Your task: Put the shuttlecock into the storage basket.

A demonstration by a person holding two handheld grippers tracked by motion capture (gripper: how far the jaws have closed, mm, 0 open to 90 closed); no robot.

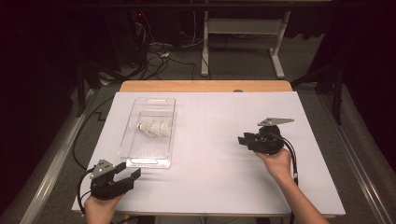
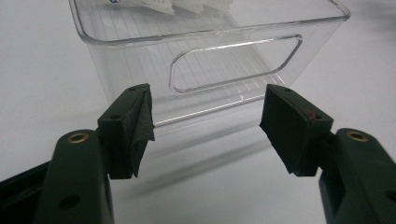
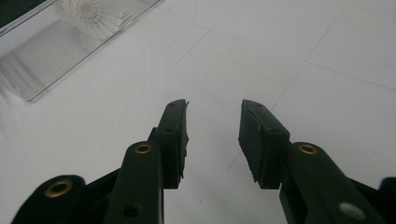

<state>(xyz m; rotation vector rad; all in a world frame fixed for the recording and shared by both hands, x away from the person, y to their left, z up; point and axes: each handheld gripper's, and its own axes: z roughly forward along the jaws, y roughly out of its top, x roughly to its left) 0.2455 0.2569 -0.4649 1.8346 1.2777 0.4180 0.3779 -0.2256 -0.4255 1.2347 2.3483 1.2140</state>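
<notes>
Shuttlecock lies in clear bin. Your left gripper wide, empty, facing bin's handle end for grab; right gripper part open, empty, well apart over counter.

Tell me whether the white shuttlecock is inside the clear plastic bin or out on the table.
Inside. The white shuttlecock lies on its side within the walls of the clear plastic bin, near its middle.
</notes>
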